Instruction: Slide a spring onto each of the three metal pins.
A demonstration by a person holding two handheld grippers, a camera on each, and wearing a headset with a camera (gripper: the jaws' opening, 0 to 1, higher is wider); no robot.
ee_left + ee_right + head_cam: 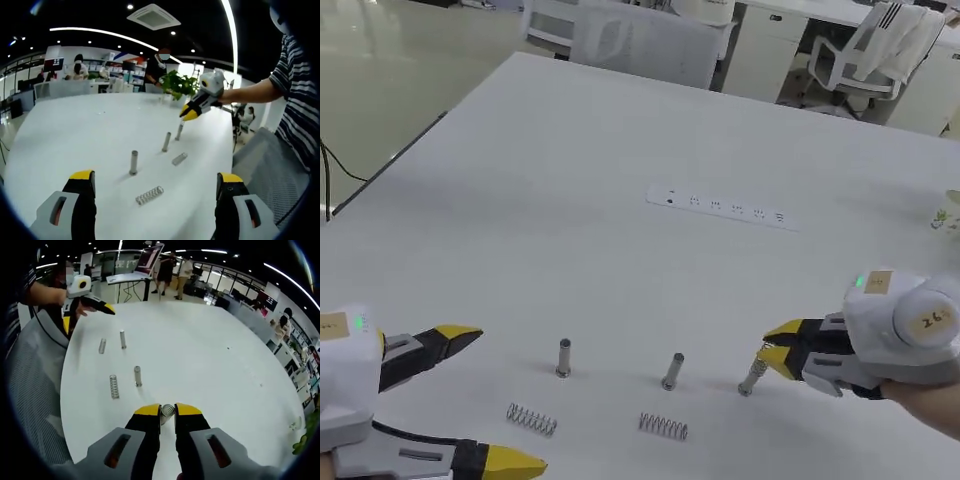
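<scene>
The right gripper (167, 411) is squeezing a small curly wire spring (168, 409) between its yellow tips. It is touching the top of the leaning right pin (752, 377). The left gripper (490, 398) is sitting with its jaws wide apart. The shiny round left pin (563, 357) and middle pin (672, 370) are standing on the smooth white table (620, 150). The left loose spring (531, 419) and the middle loose spring (663, 427) are lying flat, nearer than the pins.

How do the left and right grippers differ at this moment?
The left gripper has jaws wide apart and holds nothing; the right gripper has jaws closed on a spring. The left gripper hangs short of the left pin; the right gripper sits at the right pin. Both have yellow tips.
</scene>
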